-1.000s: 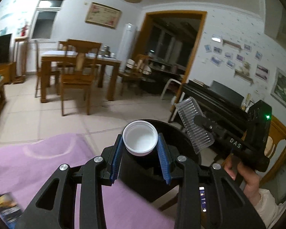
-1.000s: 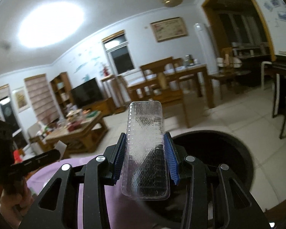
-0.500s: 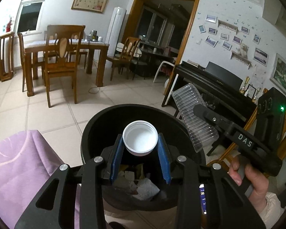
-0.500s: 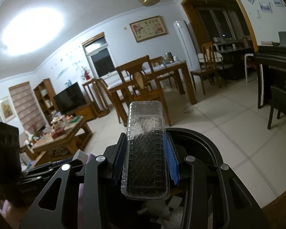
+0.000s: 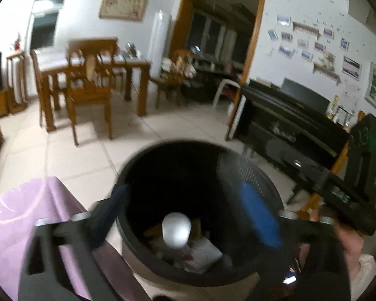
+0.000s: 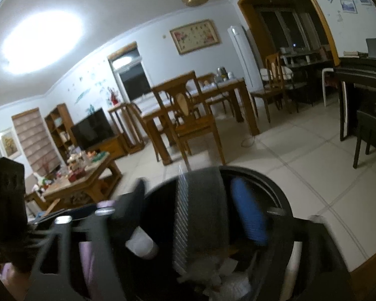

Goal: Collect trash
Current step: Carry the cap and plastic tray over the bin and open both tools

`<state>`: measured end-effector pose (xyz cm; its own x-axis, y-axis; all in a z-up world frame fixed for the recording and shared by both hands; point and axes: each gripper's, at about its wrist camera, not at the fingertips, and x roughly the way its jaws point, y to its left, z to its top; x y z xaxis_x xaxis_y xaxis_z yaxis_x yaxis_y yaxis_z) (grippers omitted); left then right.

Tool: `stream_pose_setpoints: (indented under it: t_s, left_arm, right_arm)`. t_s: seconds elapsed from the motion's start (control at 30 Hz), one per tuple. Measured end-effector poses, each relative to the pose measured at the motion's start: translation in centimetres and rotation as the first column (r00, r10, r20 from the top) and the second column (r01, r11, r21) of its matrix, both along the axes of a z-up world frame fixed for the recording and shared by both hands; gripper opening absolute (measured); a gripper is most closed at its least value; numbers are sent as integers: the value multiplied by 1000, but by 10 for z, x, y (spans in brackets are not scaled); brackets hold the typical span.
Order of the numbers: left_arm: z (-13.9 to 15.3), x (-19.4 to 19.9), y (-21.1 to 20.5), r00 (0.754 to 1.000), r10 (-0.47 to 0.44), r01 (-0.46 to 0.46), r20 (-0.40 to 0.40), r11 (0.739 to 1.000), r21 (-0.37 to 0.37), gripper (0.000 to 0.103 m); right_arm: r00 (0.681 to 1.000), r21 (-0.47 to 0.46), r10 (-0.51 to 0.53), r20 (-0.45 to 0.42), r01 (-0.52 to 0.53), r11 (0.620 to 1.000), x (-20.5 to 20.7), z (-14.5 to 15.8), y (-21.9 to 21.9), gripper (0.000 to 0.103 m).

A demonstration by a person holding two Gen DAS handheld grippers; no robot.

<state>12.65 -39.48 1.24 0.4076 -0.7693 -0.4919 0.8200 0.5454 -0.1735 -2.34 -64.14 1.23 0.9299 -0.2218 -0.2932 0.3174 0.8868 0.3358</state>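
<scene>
Both views are smeared by motion blur. The left gripper stands with its 2 blue-padded fingers spread wide over the mouth of the round black plastic trash bin, gripping nothing. The small white round plastic cup sits between and below the fingers, inside the bin's opening, above the crumpled white paper and yellowish scraps at the bottom; whether it is falling or resting cannot be told.

The right gripper is likewise spread apart over the same bin. The clear ribbed plastic tray is between its fingers, standing on end and reaching down into the bin; the blue pad on the right is clear of it, and contact on the other side cannot be told. The white cup shows low on the left of this view.

A lilac cloth-covered surface lies just beside the bin. Beyond is a pale tiled floor, a wooden dining table with chairs, a black upright piano against the photo-hung wall, a low wooden coffee table cluttered with items and a dark television.
</scene>
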Motion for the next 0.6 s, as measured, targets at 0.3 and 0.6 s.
stream_pose_setpoints:
  t_s: [0.3,0.6]
  left_arm:
    - [11,-2,24,999,38,-38,12,999,-7,98]
    - [24,-3,92,995,101,-102,-24,993,-56,98]
  right_arm:
    - [1000,-25,-10,4,10,1000,-6,-3,12,98]
    - [999,-19,49,-22,-50,999,-1,0,42,98]
